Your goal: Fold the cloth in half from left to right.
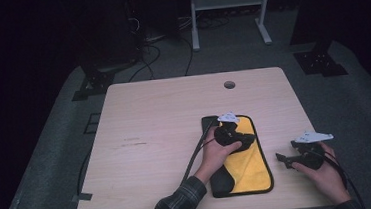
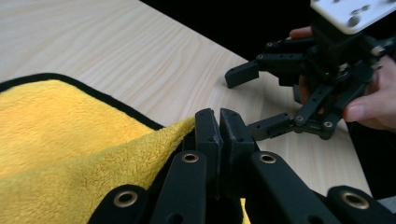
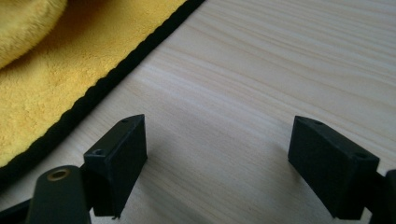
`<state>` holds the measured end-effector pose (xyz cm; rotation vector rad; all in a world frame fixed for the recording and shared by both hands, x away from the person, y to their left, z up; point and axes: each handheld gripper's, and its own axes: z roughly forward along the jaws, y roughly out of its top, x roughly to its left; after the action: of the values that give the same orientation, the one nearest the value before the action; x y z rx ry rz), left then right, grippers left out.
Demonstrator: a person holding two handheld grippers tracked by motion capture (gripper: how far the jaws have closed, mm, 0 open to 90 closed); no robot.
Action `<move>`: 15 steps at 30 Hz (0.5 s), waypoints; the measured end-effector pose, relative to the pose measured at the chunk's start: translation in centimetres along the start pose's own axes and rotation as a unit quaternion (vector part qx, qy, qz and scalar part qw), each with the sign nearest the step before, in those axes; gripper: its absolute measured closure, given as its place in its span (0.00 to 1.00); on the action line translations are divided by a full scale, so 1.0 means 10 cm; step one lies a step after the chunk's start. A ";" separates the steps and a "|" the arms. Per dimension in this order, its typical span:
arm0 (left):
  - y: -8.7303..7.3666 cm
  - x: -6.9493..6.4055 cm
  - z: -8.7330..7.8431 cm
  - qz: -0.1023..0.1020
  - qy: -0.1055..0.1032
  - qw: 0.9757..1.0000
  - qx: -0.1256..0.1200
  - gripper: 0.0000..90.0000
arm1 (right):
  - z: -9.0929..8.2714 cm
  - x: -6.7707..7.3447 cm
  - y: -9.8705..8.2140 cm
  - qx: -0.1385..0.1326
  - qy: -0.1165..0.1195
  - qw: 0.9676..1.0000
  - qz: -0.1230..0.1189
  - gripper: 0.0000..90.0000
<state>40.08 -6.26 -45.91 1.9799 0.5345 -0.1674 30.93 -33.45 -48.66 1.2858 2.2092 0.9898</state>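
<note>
Nearest the high cam: person's forearm at 6 o'clock, w/ left gripper (image 1: pixel 246 139) over the yellow cloth (image 1: pixel 249 172). Its jaws are pinched together on a lifted cloth edge (image 2: pixel 180 128), fold raised off the table (image 1: pixel 151 137). Cloth's long axis runs 12–6, black-trimmed, lying right of centre, near the table's 6 o'clock edge. Right gripper (image 1: pixel 284 159) sits at 3 o'clock of cloth, just apart, fingers (image 3: pixel 116 158) spread wide over bare wood. Lots of open tabletop toward 9 and 12.
</note>
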 end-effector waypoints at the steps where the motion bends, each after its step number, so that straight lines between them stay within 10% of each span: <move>1: 0.00 0.01 0.04 -0.001 0.001 1.000 0.006 0.97 | 0.00 0.00 0.00 0.000 0.000 1.000 0.000 0.20; 15: -0.02 0.01 0.22 -0.005 0.009 0.999 0.035 0.85 | 0.00 0.00 0.00 0.000 0.001 1.000 -0.001 0.20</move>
<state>40.35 -8.12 -47.18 2.0482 0.5570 -0.1763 30.92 -33.47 -48.66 1.2818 2.2125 0.9906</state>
